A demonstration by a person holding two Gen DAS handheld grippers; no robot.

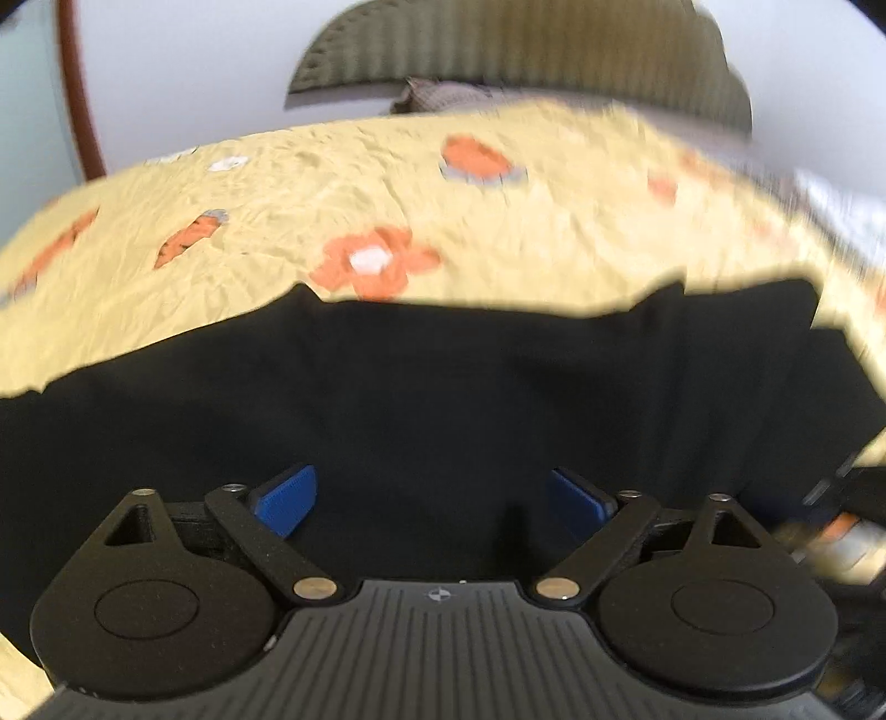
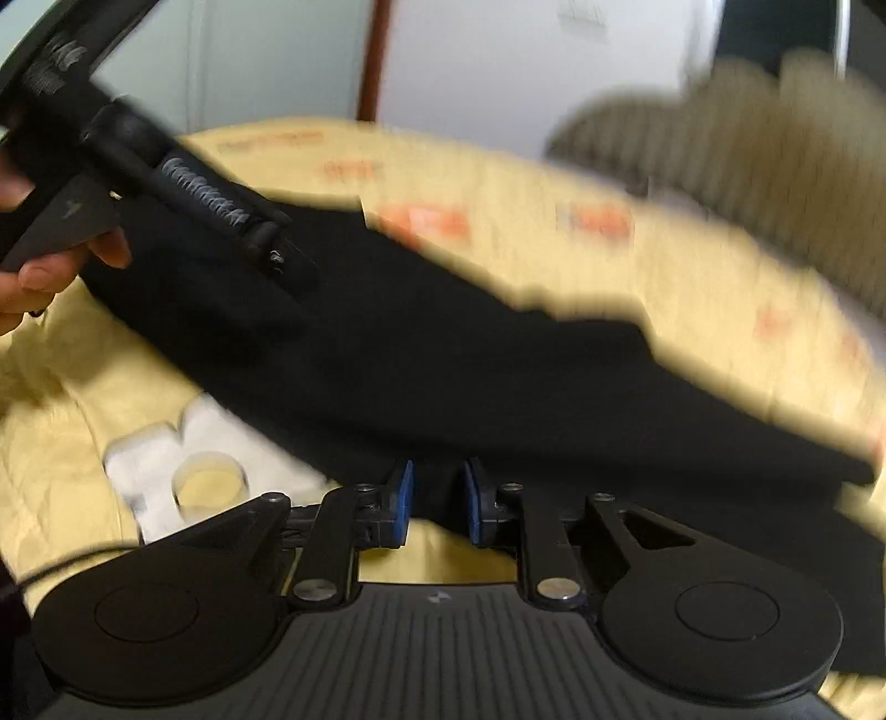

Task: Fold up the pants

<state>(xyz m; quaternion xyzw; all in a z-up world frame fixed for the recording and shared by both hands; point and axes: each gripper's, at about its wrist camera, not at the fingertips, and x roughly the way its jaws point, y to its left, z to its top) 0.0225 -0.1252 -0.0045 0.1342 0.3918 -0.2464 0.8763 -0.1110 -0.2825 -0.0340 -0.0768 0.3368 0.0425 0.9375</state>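
Observation:
The black pants (image 1: 443, 399) lie spread on a yellow bedsheet with orange flowers (image 1: 360, 183). My left gripper (image 1: 432, 498) is open, its blue pads wide apart just above the pants' near part, holding nothing. In the right wrist view the pants (image 2: 470, 376) run from upper left to lower right. My right gripper (image 2: 437, 501) has its blue pads close together with a fold of the black cloth pinched between them at the pants' near edge. The left gripper's body (image 2: 183, 188), held by a hand (image 2: 33, 277), hangs over the pants at the upper left.
A ribbed olive pillow (image 1: 526, 50) lies at the far end of the bed by a white wall. A white flower print (image 2: 183, 459) shows on the sheet (image 2: 83, 387) left of my right gripper. The right wrist view is blurred by motion.

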